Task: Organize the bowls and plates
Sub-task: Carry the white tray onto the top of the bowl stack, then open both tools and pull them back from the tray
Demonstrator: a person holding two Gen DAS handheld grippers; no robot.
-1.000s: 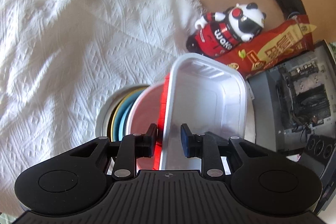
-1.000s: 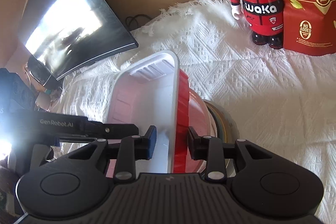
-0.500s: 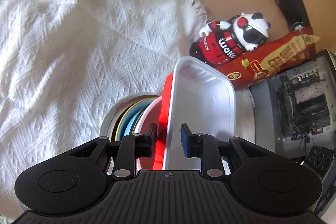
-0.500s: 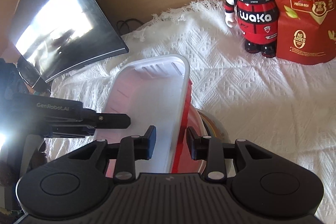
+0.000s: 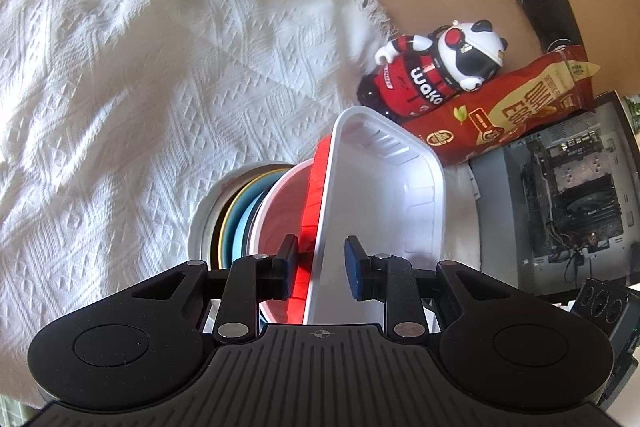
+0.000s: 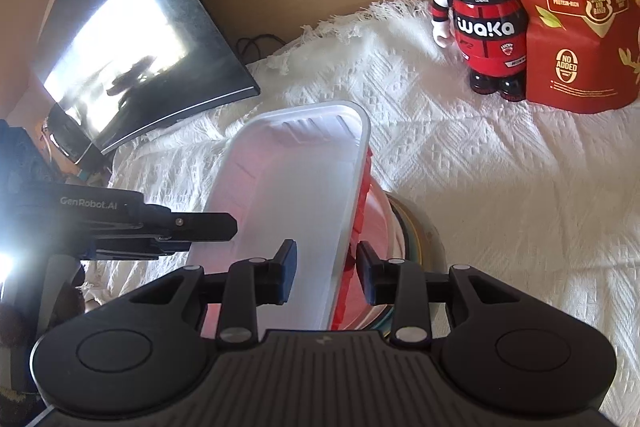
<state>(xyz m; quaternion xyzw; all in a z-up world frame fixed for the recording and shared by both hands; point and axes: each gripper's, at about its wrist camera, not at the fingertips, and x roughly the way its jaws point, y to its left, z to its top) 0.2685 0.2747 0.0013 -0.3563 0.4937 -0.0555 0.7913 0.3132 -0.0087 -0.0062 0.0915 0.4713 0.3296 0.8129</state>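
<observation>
Little is changed since the earlier frame: the white tray (image 5: 384,187), red underneath, is still straddled at its rims by the left gripper (image 5: 320,263) and right gripper (image 6: 326,273), above the stacked plates (image 5: 236,215). Whether the pads are clamped cannot be told. Open cloth (image 5: 120,87) is left at left; the toy (image 6: 480,15) and bag (image 6: 580,7) are set well apart at right.

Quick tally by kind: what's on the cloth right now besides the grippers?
Rectangular tray: 1
Red bowl: 1
Plate stack: 1, plates too edge-on to count
Bear figure: 1
Snack bag: 1
Total: 5
</observation>
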